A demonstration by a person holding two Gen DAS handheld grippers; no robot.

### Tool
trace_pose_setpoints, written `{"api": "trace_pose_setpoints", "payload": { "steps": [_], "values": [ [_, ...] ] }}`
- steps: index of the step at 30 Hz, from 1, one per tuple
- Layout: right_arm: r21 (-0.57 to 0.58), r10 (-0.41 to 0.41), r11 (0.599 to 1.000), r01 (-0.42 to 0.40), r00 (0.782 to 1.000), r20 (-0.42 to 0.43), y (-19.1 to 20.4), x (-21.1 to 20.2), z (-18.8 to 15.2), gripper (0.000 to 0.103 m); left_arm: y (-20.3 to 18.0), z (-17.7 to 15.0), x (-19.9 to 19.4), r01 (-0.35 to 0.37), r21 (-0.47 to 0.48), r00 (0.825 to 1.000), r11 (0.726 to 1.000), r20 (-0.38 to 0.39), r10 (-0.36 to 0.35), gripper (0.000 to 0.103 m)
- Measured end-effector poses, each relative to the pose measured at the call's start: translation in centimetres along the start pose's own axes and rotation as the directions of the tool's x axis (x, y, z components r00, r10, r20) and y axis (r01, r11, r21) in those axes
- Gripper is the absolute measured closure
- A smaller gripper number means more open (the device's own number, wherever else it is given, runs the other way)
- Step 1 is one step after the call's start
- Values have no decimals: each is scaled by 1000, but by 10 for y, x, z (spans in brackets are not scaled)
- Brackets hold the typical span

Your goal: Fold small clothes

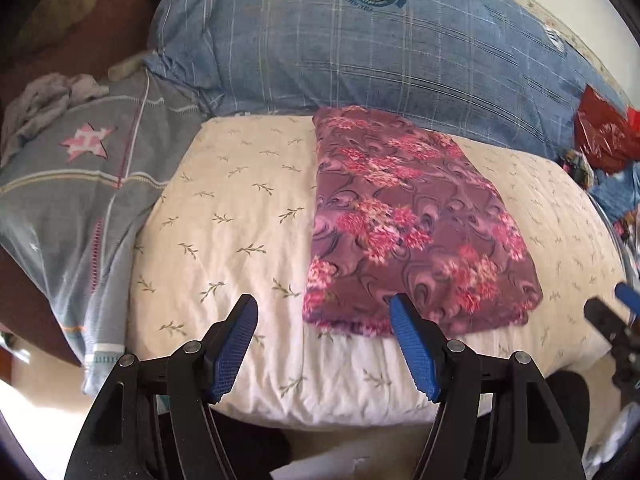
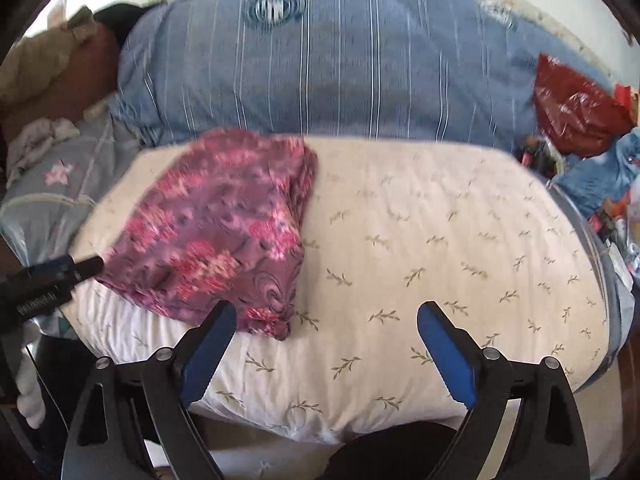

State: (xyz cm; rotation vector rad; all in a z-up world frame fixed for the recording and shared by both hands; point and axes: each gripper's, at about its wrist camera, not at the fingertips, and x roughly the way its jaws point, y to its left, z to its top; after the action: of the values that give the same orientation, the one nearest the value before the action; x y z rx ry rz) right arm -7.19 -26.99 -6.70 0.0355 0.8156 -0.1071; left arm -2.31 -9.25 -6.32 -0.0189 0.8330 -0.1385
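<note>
Now both your left gripper and right gripper stand apart and empty, with the folded floral garment lying flat on the cream cushion. A finger snagging its near hem could drag the fold open. You have bare cushion right of the garment; the blue plaid bedding crowds the far edge.

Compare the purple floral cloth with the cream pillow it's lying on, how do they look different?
The purple floral cloth has a busy pink flower and swirl print; the cream pillow carries only sparse small leaf sprigs. The cloth is thin, lying flat and folded; the pillow is thick and puffy. The cloth covers only part of the pillow, which is much larger. Both are soft printed fabric, and neither gripper is holding them.
</note>
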Motion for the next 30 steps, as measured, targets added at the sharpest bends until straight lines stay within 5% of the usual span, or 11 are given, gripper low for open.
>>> {"api": "trace_pose_setpoints", "payload": {
  "steps": [12,30],
  "values": [
    [9,-9,1000,8,998,59,8,-25,-16,4,-21,-21,-42,-4,132,995,991,98,-9,35],
    [8,-81,997,81,992,102,-3,-37,-7,3,-41,-19,-39,42,145,996,988,76,-54,34]
  ]
}}
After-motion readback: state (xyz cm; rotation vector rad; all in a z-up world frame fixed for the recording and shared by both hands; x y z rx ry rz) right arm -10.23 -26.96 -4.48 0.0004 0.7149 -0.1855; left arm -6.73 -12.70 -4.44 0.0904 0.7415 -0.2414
